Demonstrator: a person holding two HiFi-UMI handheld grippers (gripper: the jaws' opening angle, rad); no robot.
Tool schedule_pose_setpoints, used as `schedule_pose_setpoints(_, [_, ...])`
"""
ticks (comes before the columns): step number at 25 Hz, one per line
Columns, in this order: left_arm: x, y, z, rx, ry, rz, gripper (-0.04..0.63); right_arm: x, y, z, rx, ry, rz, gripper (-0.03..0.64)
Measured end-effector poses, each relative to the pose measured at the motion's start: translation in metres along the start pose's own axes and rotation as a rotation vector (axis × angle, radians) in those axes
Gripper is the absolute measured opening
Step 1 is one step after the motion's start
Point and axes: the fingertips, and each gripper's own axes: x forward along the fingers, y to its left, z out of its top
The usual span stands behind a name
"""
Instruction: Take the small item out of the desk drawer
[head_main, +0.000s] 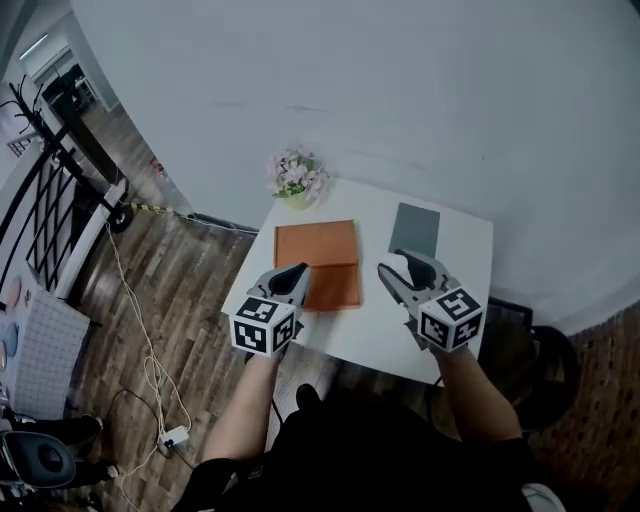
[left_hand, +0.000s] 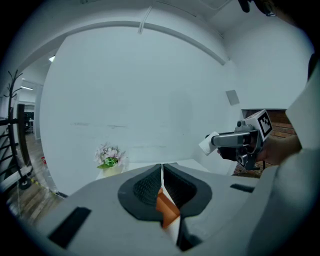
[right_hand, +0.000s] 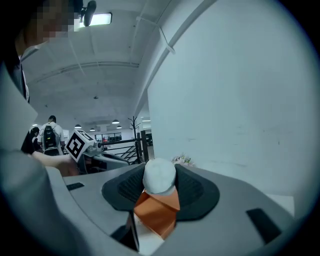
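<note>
Pot (head_main: 294, 200) at the 11 o'clock corner of the white desk (head_main: 462, 262) holds pale pink flowers (head_main: 297, 174). Orange mat (head_main: 322, 250) lies flat near desk centre, and grey pad (head_main: 414, 228) is at 1 o'clock from it. R gripper (head_main: 399, 272) has its fingers clamped on the small white item (right_hand: 160, 177), in the air over the desk, just right of the mat. L gripper (left_hand: 161, 172) has fingers pressed together w/ nothing btw them, over the mat's 7 o'clock corner. Desk front edge is covered by arms and grippers, so the drawer cannot be made out.
</note>
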Motion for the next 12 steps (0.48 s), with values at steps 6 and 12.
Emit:
schedule_pose_setpoints(6, [0.015,-0.039,0.021,0.031,-0.027,-0.018,0.021,-0.044,-0.016,0.023,0.035,-0.088,-0.030,0.175])
schedule_pose_setpoints(12, [0.022,-0.068,0.042,0.073,-0.052,-0.057,0.021,-0.085,-0.021,0.046,0.072,-0.190,-0.041,0.175])
